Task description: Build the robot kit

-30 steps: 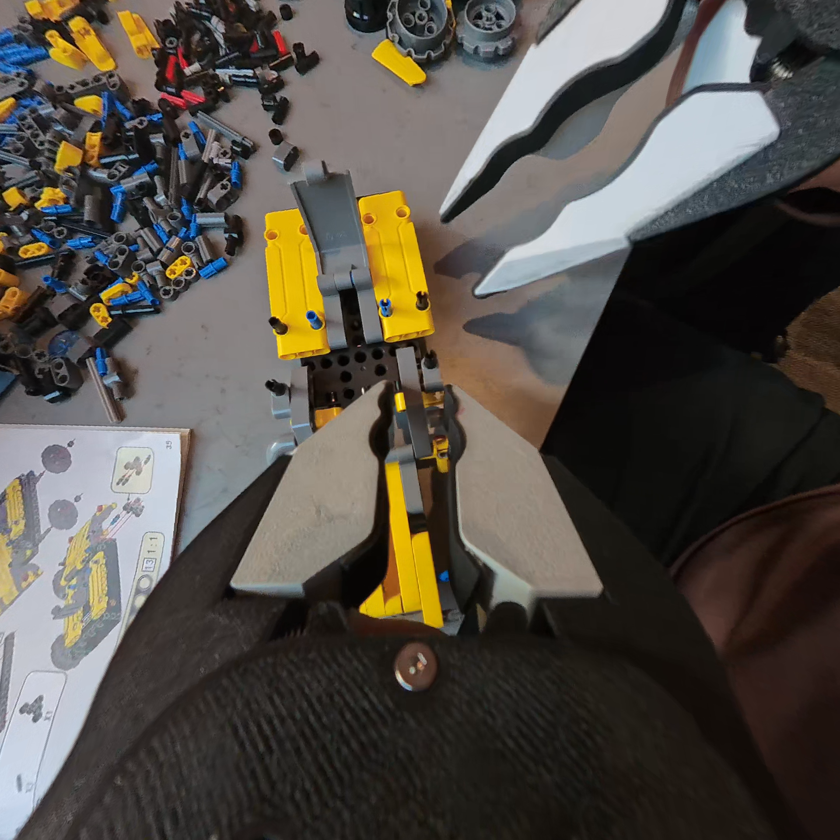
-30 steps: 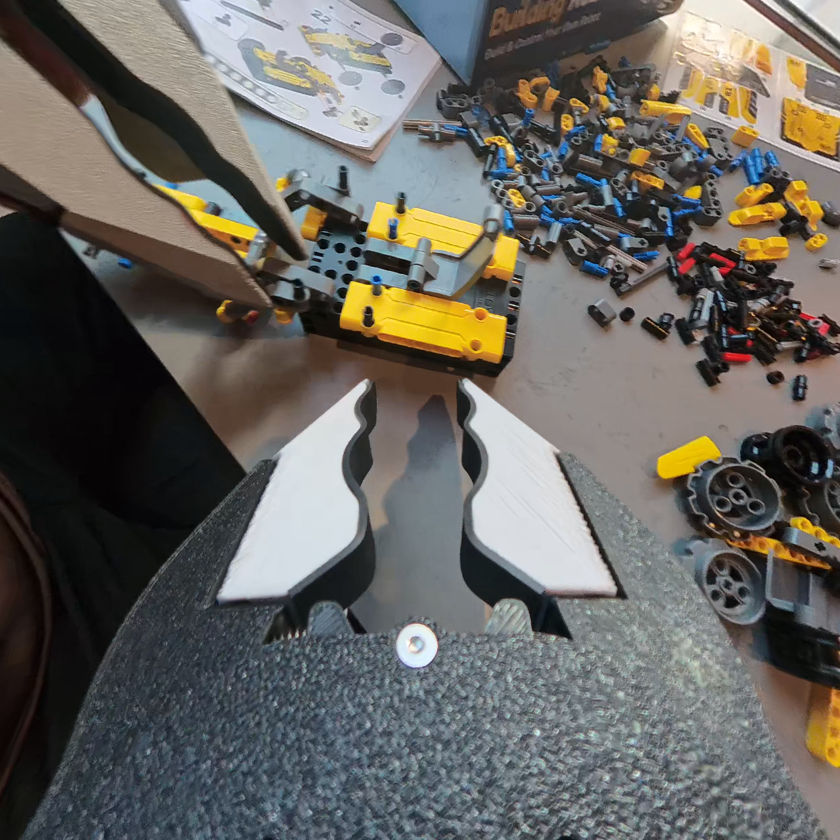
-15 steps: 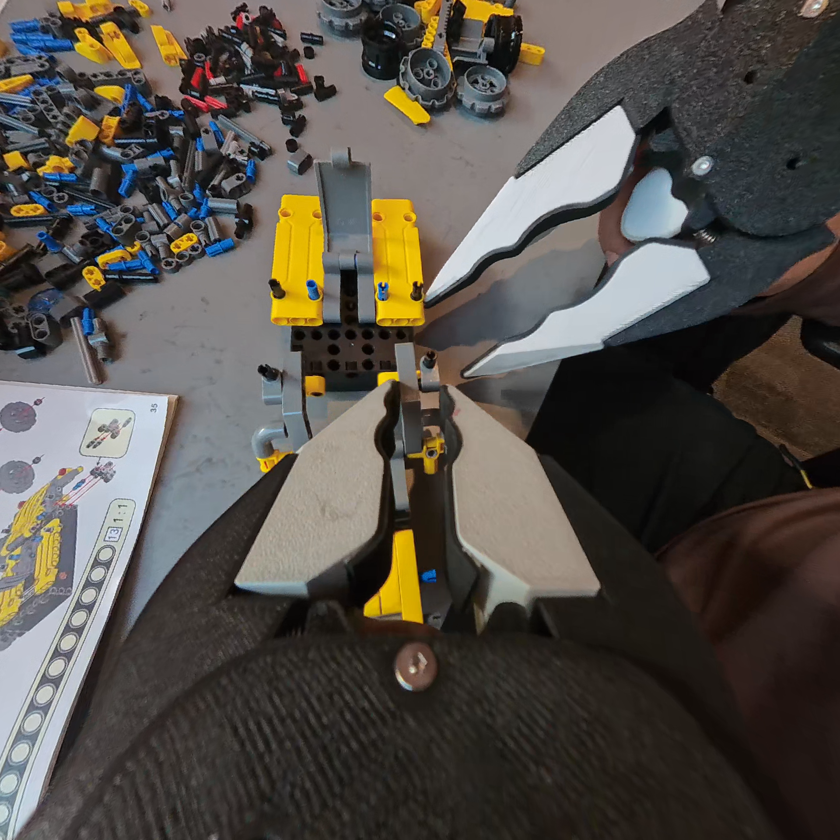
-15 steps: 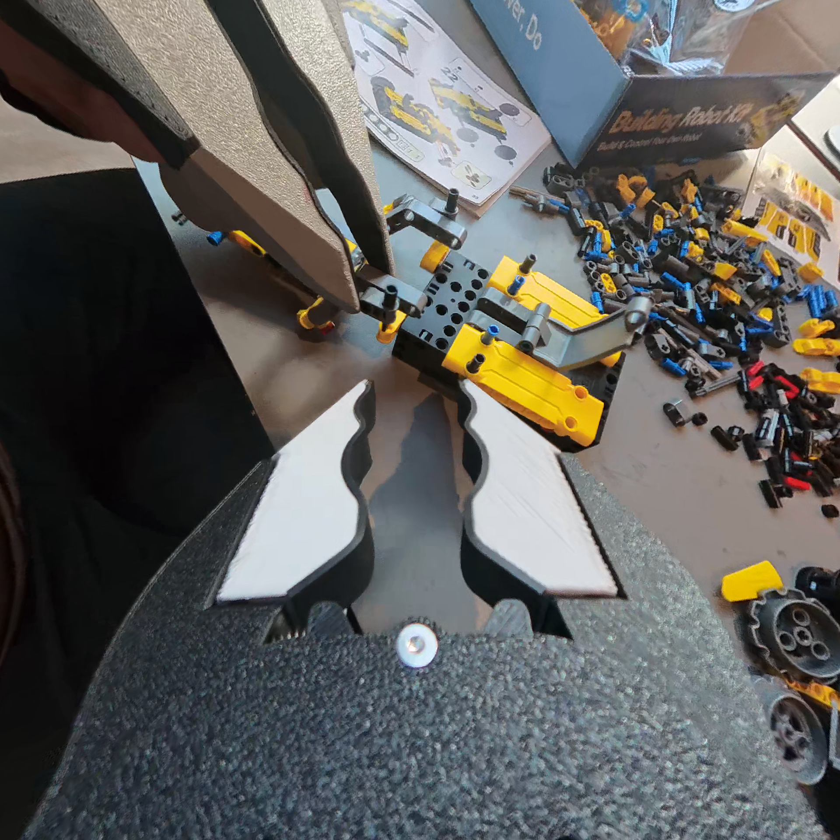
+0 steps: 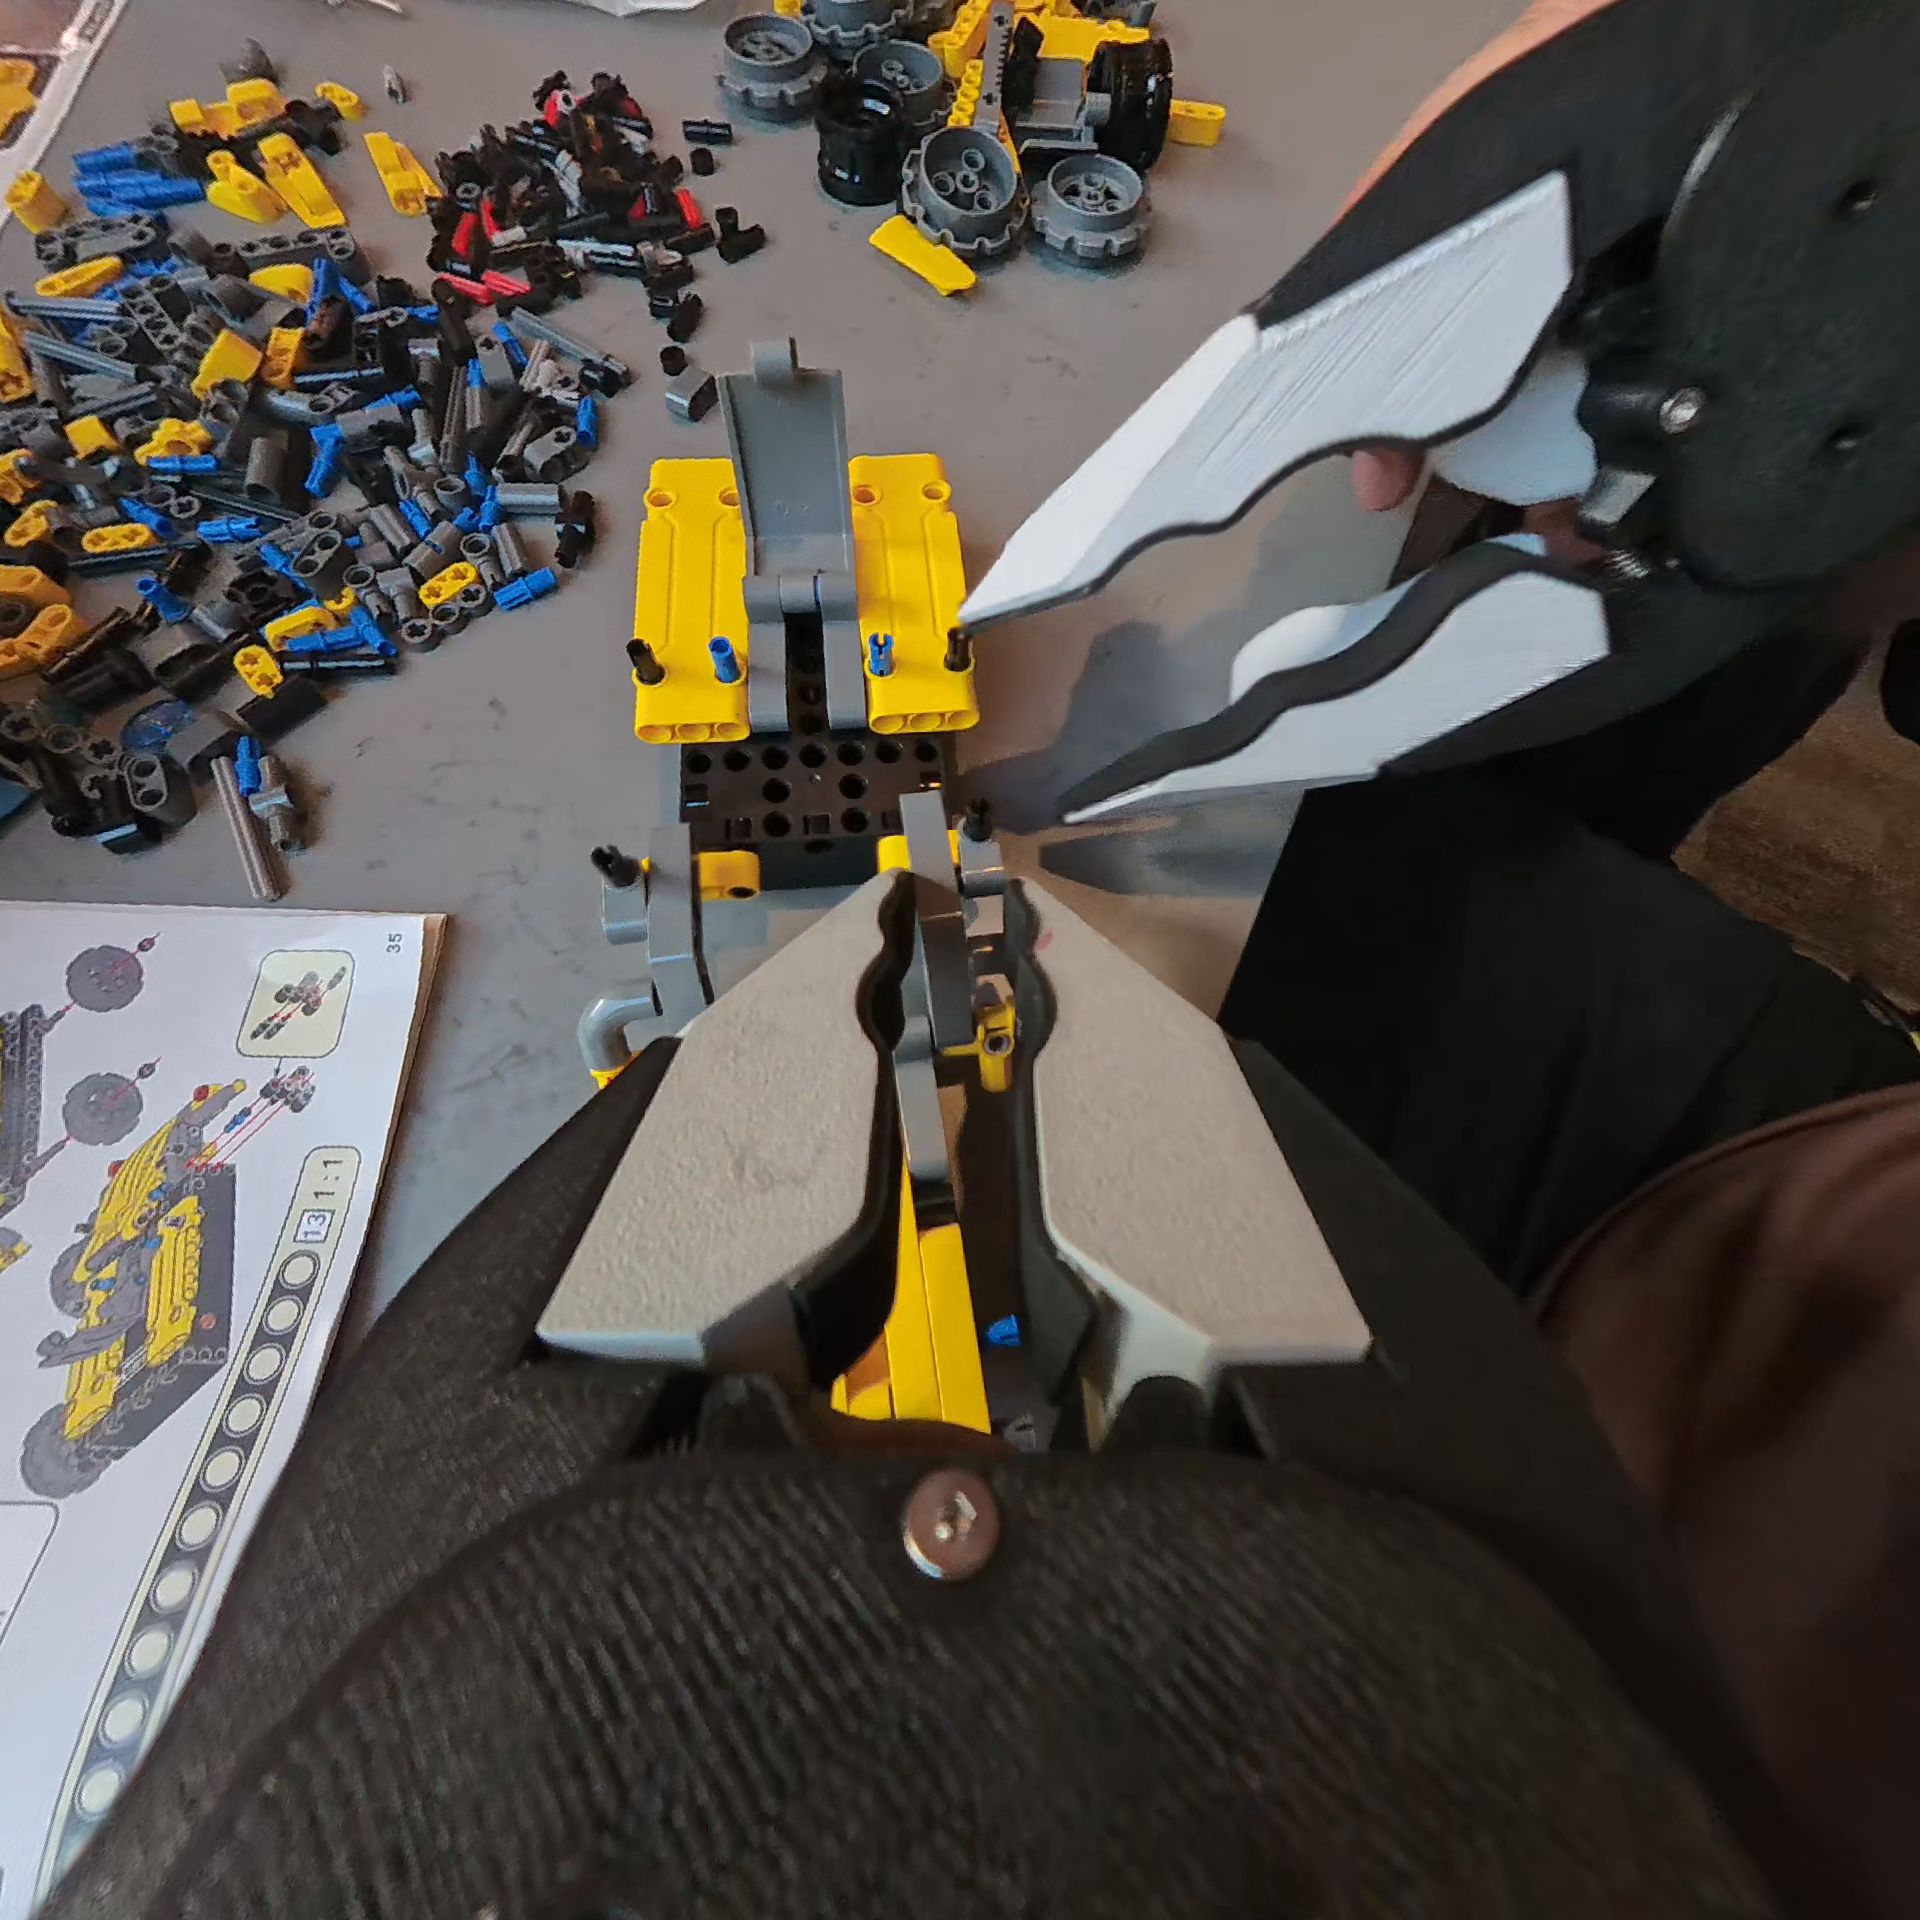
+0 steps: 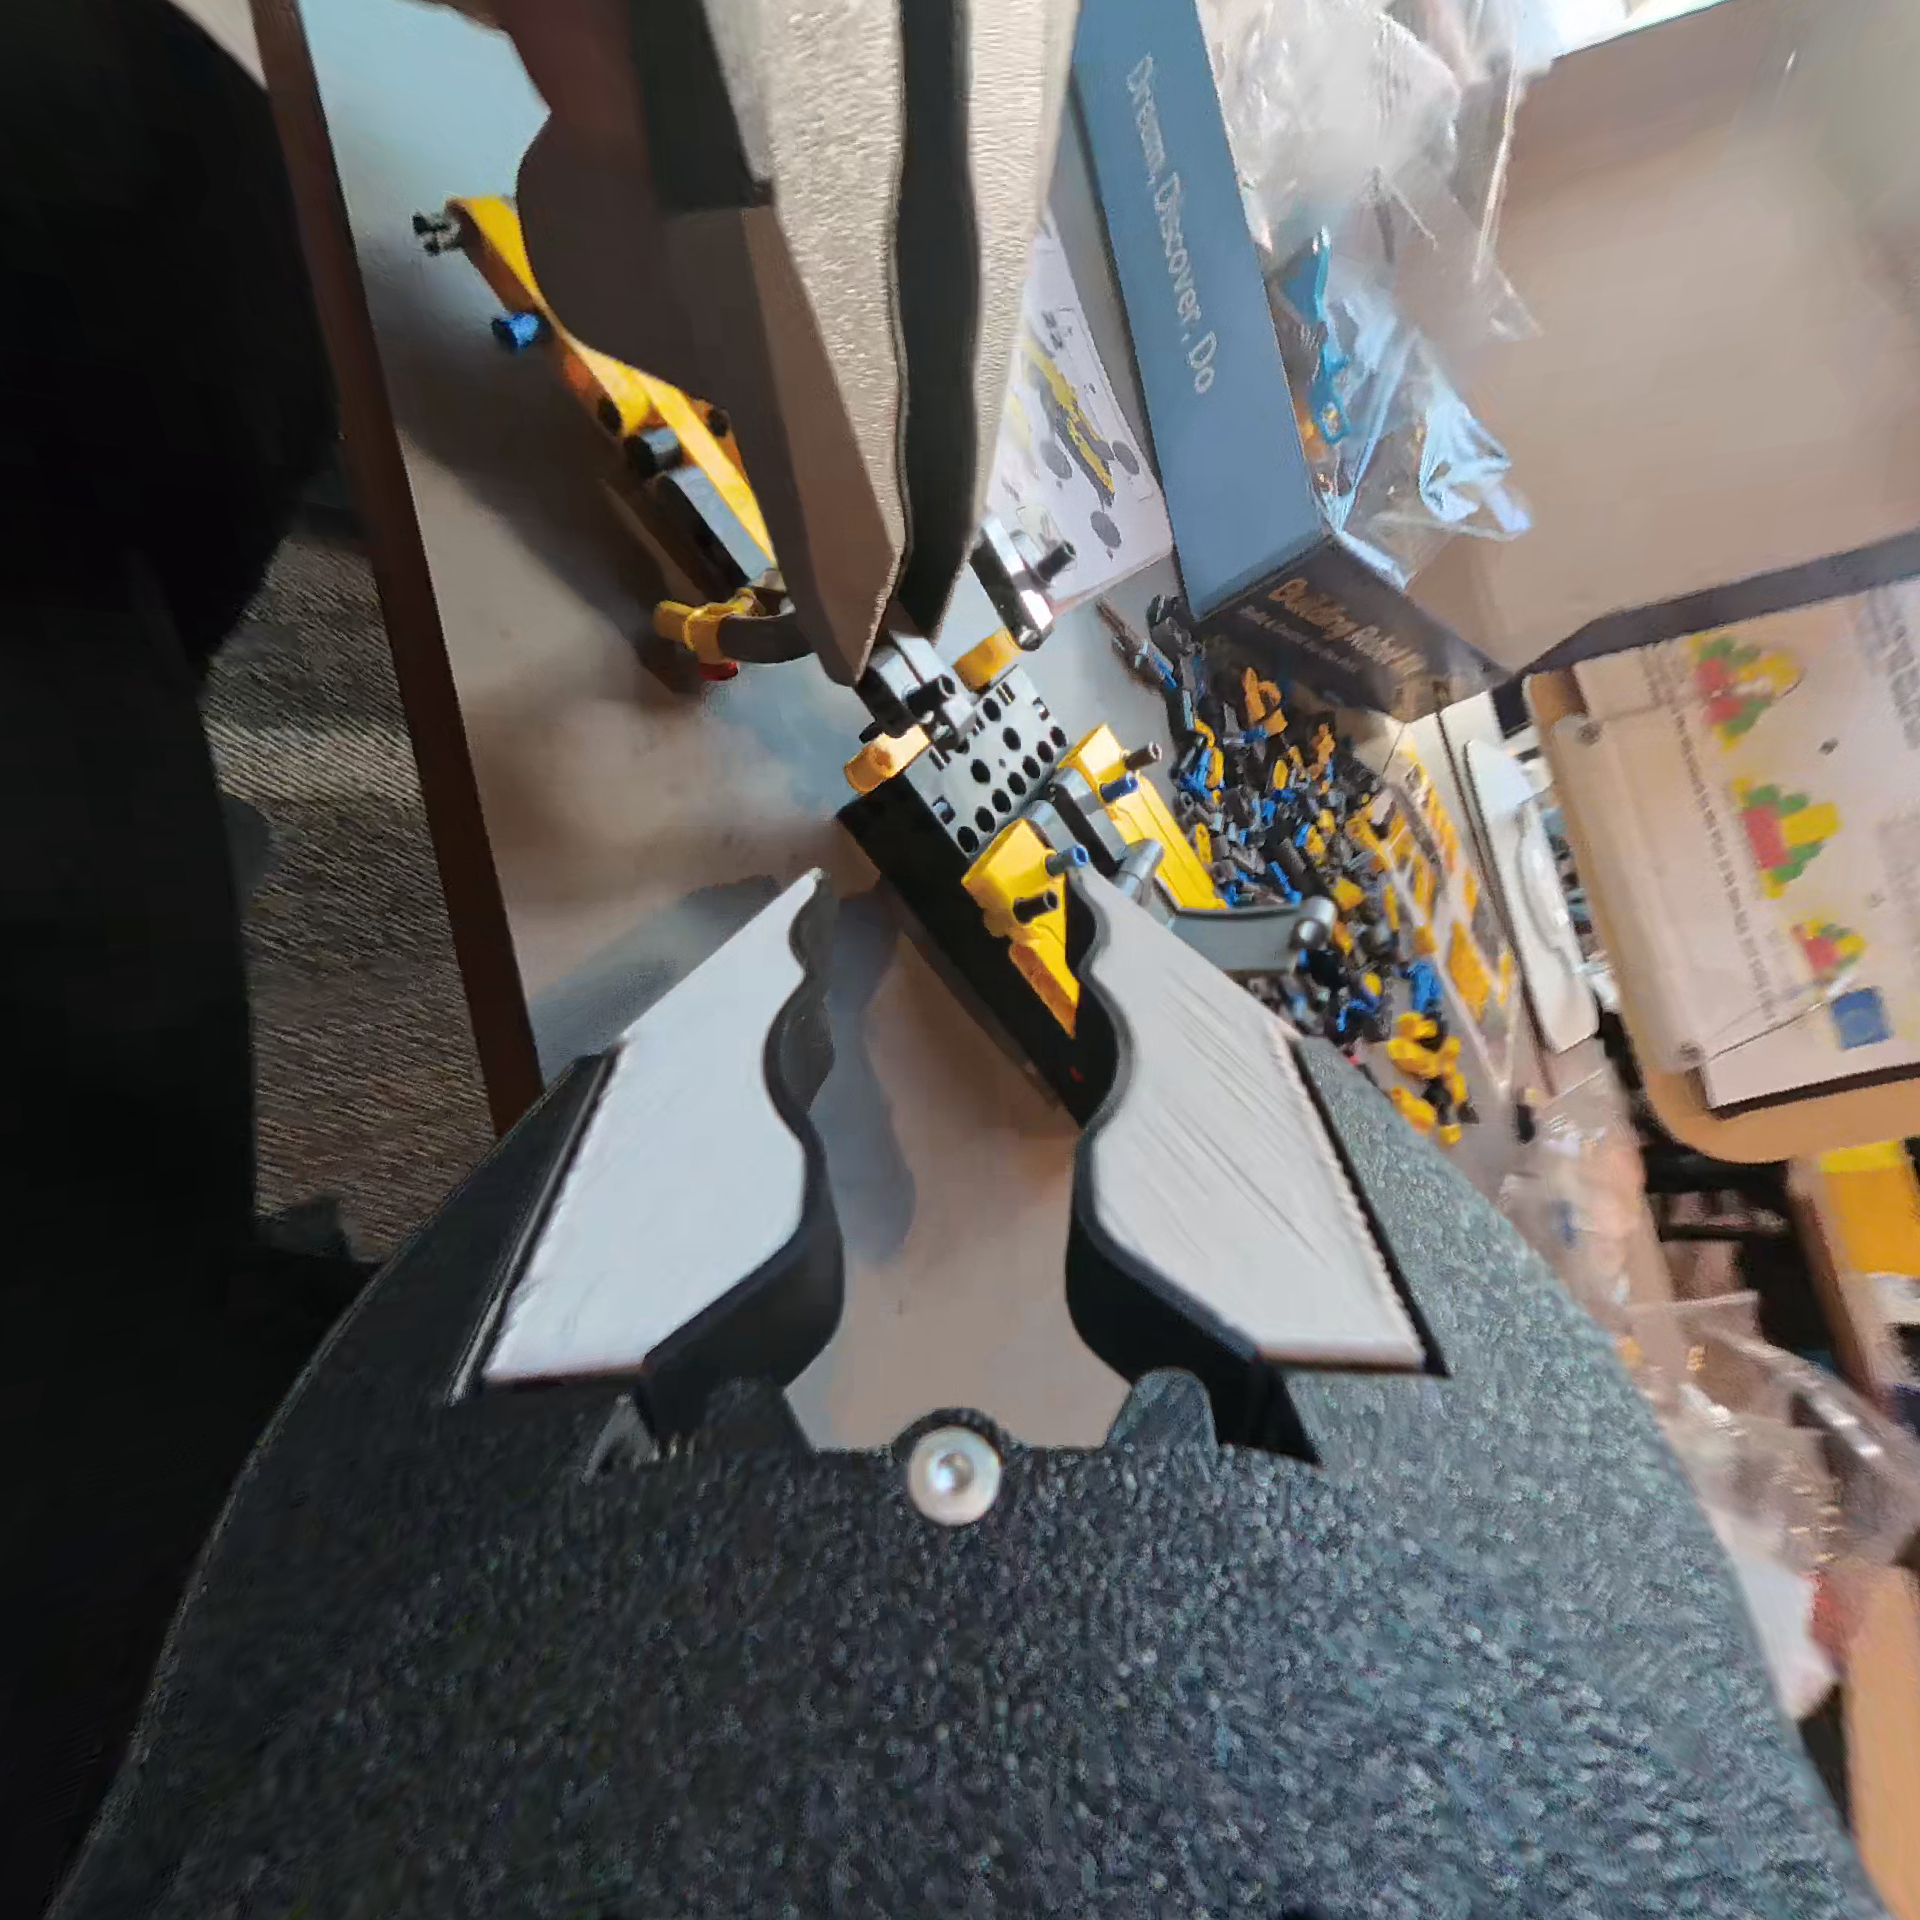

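Observation:
A yellow, black and grey brick-built model (image 5: 904,582) lies on the grey table (image 5: 468,790). My left gripper (image 5: 956,894), with grey fingers, is shut on the grey and yellow arm section at the model's near end. My right gripper (image 5: 1018,717), with white fingers, is open and turned on its side at the model's right edge. Its upper fingertip touches a black pin (image 5: 956,646) on the right yellow panel. In the right wrist view the model's (image 6: 997,790) near corner sits between my right gripper's (image 6: 948,883) open fingers, and the left gripper (image 6: 894,655) comes down from above.
A pile of loose small parts (image 5: 260,416) covers the table's left. Grey and black wheels (image 5: 966,177) lie at the back. An instruction booklet (image 5: 208,1143) lies at near left. A blue box (image 6: 1226,364) and plastic bags stand beyond the model. The table edge and a person's dark clothing (image 5: 1558,1039) are at right. Left tips to right tips: about 4 cm.
My right gripper has rolled onto its side and closed in on the model's right side, its tip reaching the black pin. My left gripper has kept its hold on the arm section.

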